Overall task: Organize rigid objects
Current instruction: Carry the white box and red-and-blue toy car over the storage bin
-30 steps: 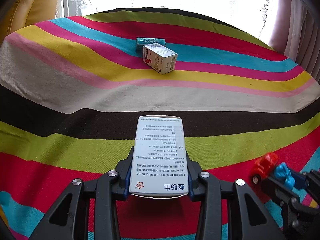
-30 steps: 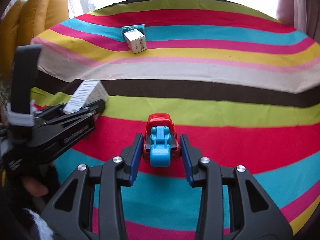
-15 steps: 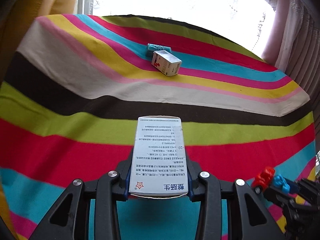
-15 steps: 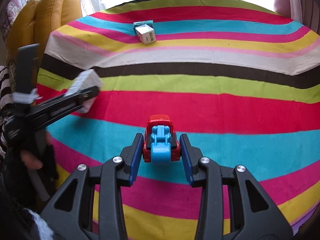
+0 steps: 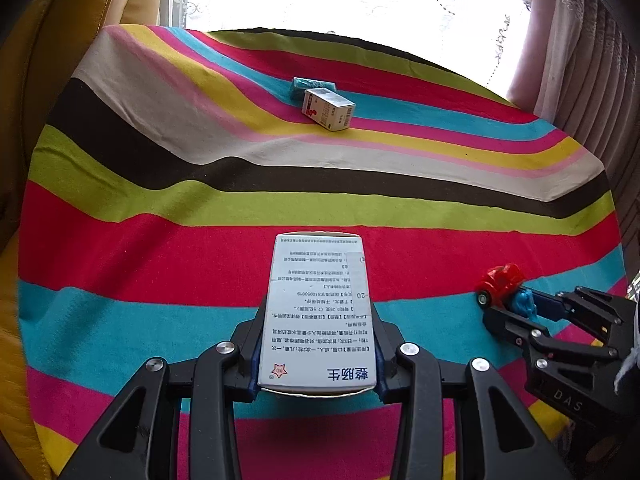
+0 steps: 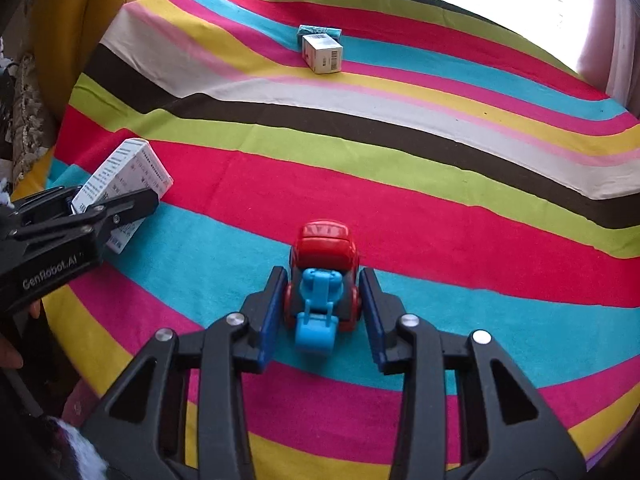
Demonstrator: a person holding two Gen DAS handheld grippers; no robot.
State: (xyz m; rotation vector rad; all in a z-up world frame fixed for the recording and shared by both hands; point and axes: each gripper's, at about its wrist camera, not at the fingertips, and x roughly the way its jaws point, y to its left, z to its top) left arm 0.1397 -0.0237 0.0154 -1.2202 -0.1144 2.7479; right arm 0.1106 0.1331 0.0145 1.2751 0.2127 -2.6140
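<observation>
Left gripper [image 5: 318, 356] fingers clamp a white box [image 5: 318, 312] w/ black print, long axis running straight out from the fingers. Right gripper [image 6: 322, 312] fingers pinch a red/blue toy car [image 6: 322, 276], nose pointing away. Both are above the striped cloth [image 6: 440, 200], well short of the small carton [image 6: 322, 54], teal pack [image 6: 318, 31] touching behind it.

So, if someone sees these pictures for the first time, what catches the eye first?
First, the bright striped tablecloth that fills both views. Next, the red and blue toy car clamped in the right gripper, and the white printed medicine box clamped in the left gripper. Far behind lie a small white box and a teal packet.
</observation>
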